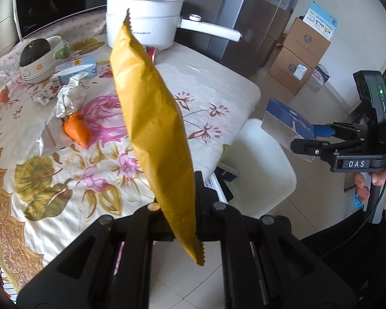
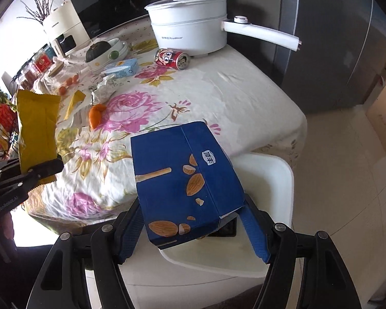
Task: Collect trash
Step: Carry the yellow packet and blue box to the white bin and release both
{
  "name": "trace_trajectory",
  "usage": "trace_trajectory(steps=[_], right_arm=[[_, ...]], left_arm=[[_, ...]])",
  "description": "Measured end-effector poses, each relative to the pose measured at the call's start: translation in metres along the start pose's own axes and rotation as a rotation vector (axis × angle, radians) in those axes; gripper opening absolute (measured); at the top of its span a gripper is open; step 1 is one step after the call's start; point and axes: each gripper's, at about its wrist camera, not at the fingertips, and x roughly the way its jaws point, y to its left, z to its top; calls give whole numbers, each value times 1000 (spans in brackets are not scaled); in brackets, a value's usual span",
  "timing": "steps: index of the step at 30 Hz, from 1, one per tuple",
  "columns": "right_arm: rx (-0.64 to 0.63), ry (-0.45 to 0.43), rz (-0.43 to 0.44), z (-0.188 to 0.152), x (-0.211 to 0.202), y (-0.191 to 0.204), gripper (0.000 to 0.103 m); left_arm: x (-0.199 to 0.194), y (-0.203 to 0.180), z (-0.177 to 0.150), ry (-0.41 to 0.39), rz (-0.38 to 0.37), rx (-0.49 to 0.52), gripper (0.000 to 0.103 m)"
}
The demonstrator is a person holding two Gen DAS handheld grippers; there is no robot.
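Left gripper [image 1: 178, 221] pinched nearly shut, angled downward. Right gripper [image 2: 193, 228] spread wide, gripping, also angled downward.

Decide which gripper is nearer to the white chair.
Right. The right gripper holds the blue box directly over the white chair; the left gripper holds the yellow packet over the table's edge.

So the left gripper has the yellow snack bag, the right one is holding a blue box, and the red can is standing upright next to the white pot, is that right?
Not quite: the red can lies on its side beside the white pot, its open top facing the camera, as the right wrist view shows. The rest holds: the left gripper has the yellow snack bag, and the right gripper holds the blue box.
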Motion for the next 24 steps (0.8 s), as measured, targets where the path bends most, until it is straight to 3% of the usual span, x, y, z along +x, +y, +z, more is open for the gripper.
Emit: trace_trajectory(steps=[11,24], right_arm=[[132,44,-64,-33,-1,-75,73],[200,64,-94,-52,-5,-112,73]], left_arm=[[53,-73,3,90,-93,165,11],[96,-114,4,143,-163,274,14]])
